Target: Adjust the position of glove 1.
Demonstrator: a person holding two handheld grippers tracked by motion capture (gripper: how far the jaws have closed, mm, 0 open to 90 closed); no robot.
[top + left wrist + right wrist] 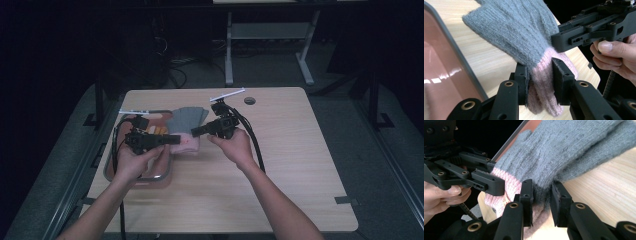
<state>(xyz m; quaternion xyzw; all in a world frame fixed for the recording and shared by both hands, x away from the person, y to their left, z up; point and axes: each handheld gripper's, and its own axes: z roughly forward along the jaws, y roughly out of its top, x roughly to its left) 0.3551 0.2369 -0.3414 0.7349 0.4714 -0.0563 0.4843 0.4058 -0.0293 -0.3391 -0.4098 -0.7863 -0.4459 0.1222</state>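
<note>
Room: dark around a pale wooden table (280, 165); another table's legs stood on the floor behind it.
Tray: a grey-rimmed tray (109, 170) with a reddish floor lay at the table's left edge.
Left tongs: the left gripper (176, 139) pointed rightward across the tray's right rim; in the left gripper view its jaws were pressed narrow on the pink cuff (543, 82) of the glove.
Glove: a grey knitted glove (187, 121) with a pink cuff sat between the two tongs, just right of the tray and toward the table's far-left corner.
Long axis: it ran from the cuff, nearest the person, to the grey fingers, which pointed toward the table's far edge.
Right tongs: the right gripper (196, 132) pointed leftward, facing the left one; in the right gripper view its jaws were closed narrow on the knit where grey met pink (541, 187).
Nearer hand: neither by much; both held the cuff end, their tips nearly meeting.
Key relation: the cuff lay pinched from both sides, so a pull apart would probably spread the opening across the glove's length.
</note>
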